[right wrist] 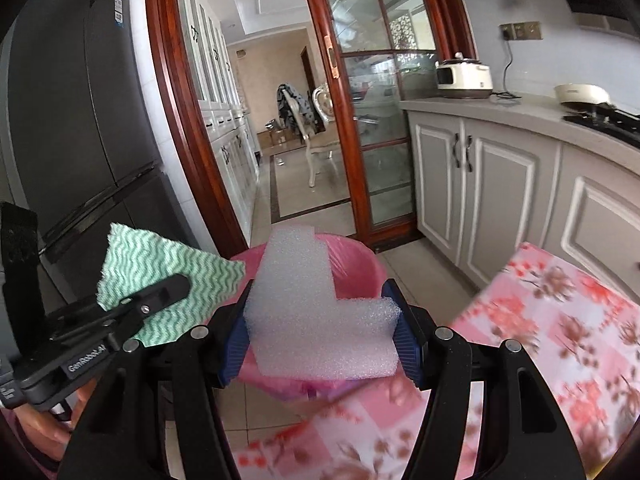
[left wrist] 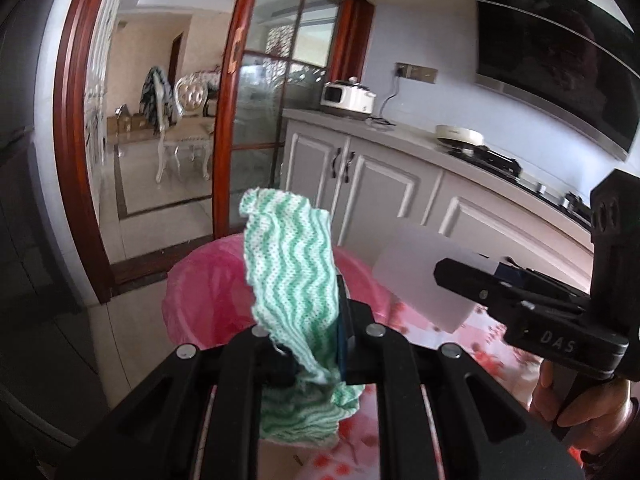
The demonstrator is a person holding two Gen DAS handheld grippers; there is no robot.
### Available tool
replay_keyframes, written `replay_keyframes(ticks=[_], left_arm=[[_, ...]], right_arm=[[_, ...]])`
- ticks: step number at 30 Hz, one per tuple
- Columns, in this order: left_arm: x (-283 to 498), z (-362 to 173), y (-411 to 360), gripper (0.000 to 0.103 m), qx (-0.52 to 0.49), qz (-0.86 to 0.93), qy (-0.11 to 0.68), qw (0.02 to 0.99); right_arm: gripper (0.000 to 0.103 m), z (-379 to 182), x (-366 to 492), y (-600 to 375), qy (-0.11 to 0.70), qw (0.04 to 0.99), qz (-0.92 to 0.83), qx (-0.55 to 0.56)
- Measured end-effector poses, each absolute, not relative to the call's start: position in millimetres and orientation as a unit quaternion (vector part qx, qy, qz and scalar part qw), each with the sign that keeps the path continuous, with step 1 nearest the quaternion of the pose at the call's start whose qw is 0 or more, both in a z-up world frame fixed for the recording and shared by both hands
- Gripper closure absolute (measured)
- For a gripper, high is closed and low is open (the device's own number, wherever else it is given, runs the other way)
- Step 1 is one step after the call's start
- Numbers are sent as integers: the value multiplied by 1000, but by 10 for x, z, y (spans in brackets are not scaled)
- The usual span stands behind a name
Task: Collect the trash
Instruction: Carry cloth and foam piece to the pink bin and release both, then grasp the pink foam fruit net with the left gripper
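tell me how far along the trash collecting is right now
Done: both pieces are picked up. In hand: the left gripper is shut on the green striped cloth, and the right gripper has its jaws clamped on the white foam piece. Left: neither is in the pink-lined bin yet; both are held in front of it, near the floral tablecloth. Its inside is mostly hidden.

Both wrist cameras look forward and slightly down, close over the pink-lined bin (left wrist: 208,284) (right wrist: 356,264). Both share the wooden doorway (left wrist: 76,120) (right wrist: 176,100) and the counter (left wrist: 400,136) (right wrist: 520,108) on the right.
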State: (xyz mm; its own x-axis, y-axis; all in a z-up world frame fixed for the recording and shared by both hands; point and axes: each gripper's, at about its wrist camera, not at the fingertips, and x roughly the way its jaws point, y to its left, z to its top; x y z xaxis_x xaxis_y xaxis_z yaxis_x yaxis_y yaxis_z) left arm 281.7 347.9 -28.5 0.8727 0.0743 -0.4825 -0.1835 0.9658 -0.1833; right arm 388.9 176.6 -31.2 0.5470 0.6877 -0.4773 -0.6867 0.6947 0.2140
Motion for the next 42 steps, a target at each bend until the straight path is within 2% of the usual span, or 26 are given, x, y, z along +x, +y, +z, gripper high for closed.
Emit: replay_keyframes(ticks=[10,12,13,14,17,24,27,29,32,38,42], left_arm=[[3368,-646,4049,88,-149,94,258,950],[3453,-741,4100,80,-152,94,264,948],[3486,-780,4128,68,-153,97,266,947],[3511,-819,4161,61,-155,104,266,946],[3479,-876,4237,60,-171,115,267,941],[3091,-787,4286,49,-179,141,249,941],[2844,-670,4173,39,-170,148,241,944],[2703,-598,4074,24,-169,150,237,945],[2455,-466,3821,16,-166,142,228,949],[2061,-280,3078,8,-123,104,210,964],[1895,-259,2635,8,-122,86,199,969]], right_arm=[[42,-687,4475,2178,310,861,403,22],[40,-780,4567,2251,317,857,406,25],[37,-812,4608,2279,321,855,406,26],[36,-845,4644,2294,325,853,406,29],[36,-841,4631,2278,326,850,413,39],[35,-606,4370,2015,303,859,409,48],[35,-471,4169,1840,292,866,403,41],[35,-370,3942,1664,285,872,396,39],[31,-286,3610,1384,279,880,383,35],[29,-279,3003,718,277,894,351,21],[28,-295,2731,206,275,906,320,17]])
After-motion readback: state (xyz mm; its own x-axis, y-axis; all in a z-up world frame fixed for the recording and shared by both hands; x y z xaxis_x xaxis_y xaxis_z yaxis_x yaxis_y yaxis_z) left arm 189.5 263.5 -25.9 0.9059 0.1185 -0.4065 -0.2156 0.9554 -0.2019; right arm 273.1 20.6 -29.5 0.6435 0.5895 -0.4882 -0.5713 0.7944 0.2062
